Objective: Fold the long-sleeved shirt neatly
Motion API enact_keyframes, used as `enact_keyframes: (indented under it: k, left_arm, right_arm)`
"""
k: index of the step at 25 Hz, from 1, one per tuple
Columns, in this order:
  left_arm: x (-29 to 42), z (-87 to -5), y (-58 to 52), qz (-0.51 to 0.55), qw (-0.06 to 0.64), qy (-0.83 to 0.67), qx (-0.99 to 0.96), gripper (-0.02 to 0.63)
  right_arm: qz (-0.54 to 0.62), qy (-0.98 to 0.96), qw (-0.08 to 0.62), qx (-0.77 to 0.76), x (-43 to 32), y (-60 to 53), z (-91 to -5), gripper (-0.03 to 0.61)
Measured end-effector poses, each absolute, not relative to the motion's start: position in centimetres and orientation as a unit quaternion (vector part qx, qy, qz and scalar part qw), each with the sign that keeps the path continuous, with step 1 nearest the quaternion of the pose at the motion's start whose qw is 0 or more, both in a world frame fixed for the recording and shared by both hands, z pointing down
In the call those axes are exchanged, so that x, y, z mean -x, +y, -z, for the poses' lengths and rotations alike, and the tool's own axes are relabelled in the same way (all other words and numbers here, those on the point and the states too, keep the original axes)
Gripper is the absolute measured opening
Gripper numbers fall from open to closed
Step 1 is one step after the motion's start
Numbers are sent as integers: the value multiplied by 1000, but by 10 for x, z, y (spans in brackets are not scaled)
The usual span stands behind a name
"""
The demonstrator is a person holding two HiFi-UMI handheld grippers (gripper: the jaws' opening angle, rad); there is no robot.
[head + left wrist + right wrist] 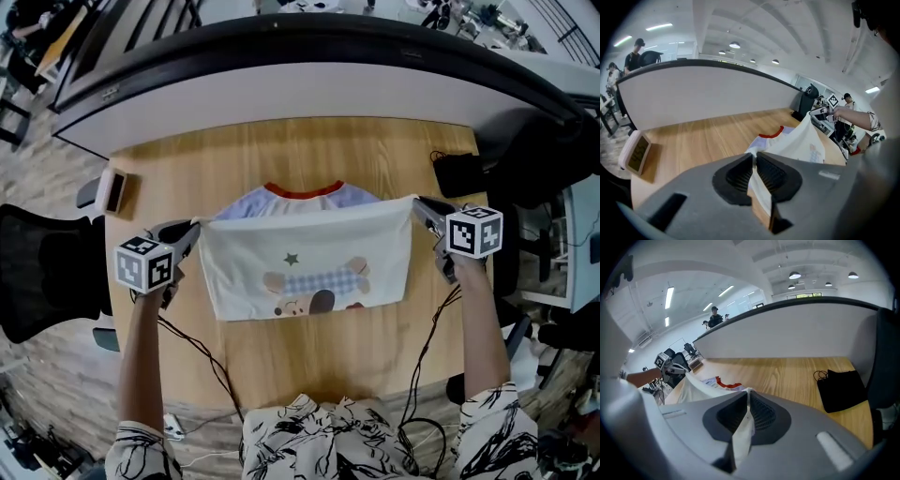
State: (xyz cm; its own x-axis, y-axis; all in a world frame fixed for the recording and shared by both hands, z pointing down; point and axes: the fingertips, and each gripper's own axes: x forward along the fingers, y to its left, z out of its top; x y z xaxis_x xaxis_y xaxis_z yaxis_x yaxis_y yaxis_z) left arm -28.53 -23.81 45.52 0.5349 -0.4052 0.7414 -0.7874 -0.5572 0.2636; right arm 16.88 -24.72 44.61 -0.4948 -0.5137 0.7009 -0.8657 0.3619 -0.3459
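Shirt [309,253] lies mid-desk [281,150], red collar toward the far edge, printed panel facing up. Left gripper [190,230] pinches one corner of the cloth's raised edge and right gripper [420,206] the other. Both pairs of jaws are pressed tight on fabric, the edge stretched taut between them just short of the collar. Reads as the crosswise fold, lower half over upper. Next move likely calls for lowering both corners evenly, squaring the edge below the collar, then releasing without dragging.

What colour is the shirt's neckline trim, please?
Red; the neckline trim shows best in the head view.
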Motion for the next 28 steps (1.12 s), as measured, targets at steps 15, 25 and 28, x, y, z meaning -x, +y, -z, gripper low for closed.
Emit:
enact_keyframes:
  k: [15, 25, 28]
  left_arm:
    - [280, -545, -290, -347, 328, -353, -804, 41]
    - [288, -550, -306, -302, 327, -394, -804, 141]
    - [294, -538, -313, -267, 298, -410, -819, 214]
  right_arm:
    - [-382, -768, 288, -426, -165, -296, -547, 32]
    - [-368, -755, 290, -458, -173, -307, -560, 59]
    - [-332, -775, 259, -472, -178, -319, -545, 163]
